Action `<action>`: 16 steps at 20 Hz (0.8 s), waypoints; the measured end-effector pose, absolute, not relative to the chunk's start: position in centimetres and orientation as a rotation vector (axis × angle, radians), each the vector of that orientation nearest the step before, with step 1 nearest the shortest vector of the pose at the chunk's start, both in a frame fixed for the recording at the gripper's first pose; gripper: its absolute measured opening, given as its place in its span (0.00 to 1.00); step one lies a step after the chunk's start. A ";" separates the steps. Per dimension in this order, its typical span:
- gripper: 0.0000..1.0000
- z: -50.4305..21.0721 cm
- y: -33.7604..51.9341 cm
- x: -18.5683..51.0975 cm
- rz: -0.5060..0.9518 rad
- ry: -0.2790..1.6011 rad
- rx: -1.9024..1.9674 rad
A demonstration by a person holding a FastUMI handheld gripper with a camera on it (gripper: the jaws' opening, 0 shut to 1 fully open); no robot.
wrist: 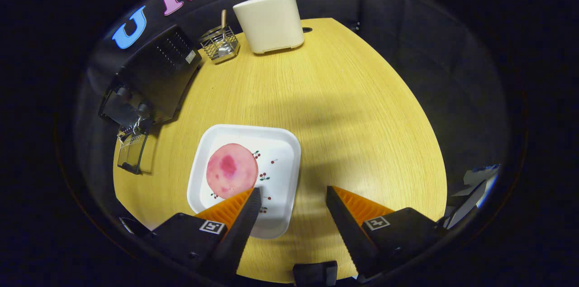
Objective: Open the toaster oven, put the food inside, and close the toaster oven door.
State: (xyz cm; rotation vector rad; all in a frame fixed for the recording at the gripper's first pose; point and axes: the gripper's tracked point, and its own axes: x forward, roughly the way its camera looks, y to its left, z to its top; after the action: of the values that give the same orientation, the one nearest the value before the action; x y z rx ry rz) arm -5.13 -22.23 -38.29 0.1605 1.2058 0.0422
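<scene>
The claw [293, 194] hangs open, empty, above the pale wooden counter [353, 110]; the round pink food slice [231, 170] lies on a white square plate [280, 142] just ahead-left (black toaster oven [154, 74] stands beyond, door down).

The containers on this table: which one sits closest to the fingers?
The white square plate holding the pink slice; one of the open fingers overlaps its corner.

Counter [344, 110]: light wood grain. On it: black toaster oven [154, 74] at far left, door [132, 151] dropped open toward the white square plate [282, 160]. Wire caddy [220, 43] and cream container [270, 22] stand side by side along the far edge, beyond the plate.
</scene>
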 end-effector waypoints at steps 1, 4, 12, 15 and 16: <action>0.88 -38.5 -22.1 -4.9 0.047 1.199 0.145; 0.69 -38.7 -22.4 -5.0 0.037 1.205 0.076; 0.28 -38.8 -21.7 -5.5 0.046 1.234 0.111; 0.11 -38.3 -20.9 -6.4 0.068 1.255 0.170; 0.11 -38.2 -20.6 -6.6 0.076 1.260 0.194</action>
State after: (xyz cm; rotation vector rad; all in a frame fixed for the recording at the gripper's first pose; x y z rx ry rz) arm -6.59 -20.65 -38.25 0.1942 1.2597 0.0760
